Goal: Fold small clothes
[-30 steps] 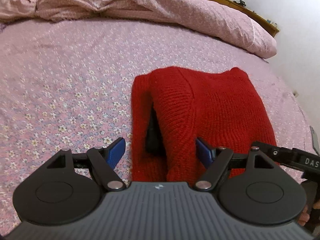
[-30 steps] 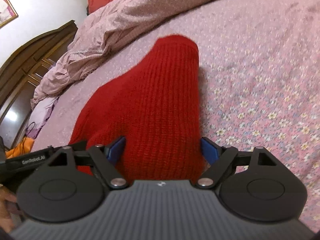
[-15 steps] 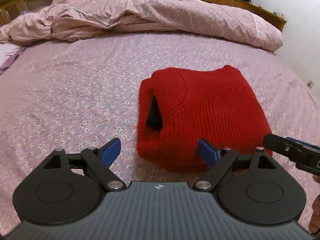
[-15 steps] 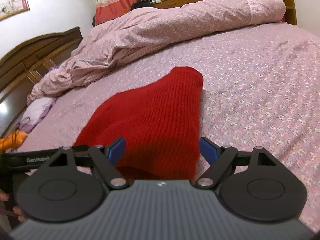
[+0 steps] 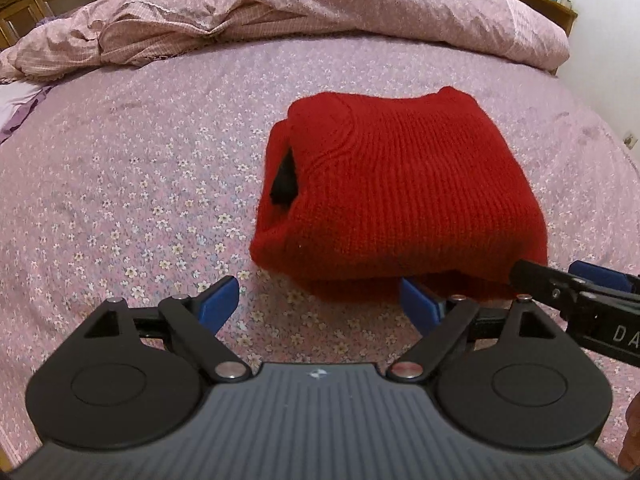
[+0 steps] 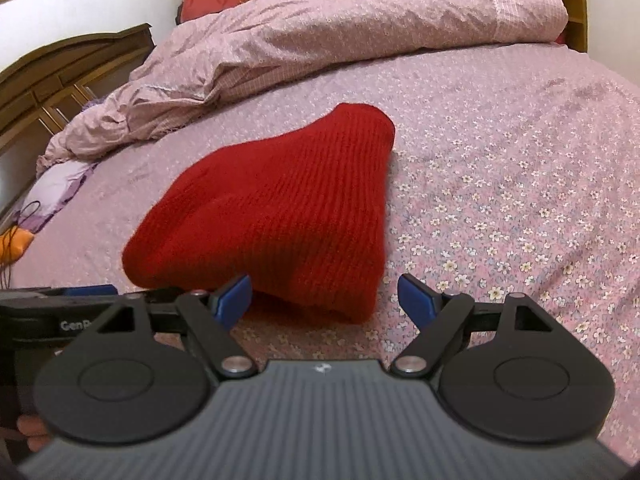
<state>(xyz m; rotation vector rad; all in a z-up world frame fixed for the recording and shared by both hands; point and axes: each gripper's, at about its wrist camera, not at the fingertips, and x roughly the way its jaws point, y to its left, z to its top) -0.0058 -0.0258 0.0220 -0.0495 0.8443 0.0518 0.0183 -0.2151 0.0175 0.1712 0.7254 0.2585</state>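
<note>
Both your grippers, left (image 5: 318, 300) and right (image 6: 324, 298), hold jaws spread and empty just short of the red sweater (image 5: 396, 196), which lies folded compact on the bed (image 5: 120, 184), so folding looks essentially done.

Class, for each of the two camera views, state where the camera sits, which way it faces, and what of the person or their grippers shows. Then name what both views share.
Left wrist: sits on the left gripper, looks forward and down at the folded red sweater on the bed; the right gripper enters at right.
Right wrist: sits on the right gripper, facing the sweater from its other side; the left gripper and fingers show at left.
Shared: sweater, bed, the rumpled duvet.
</note>
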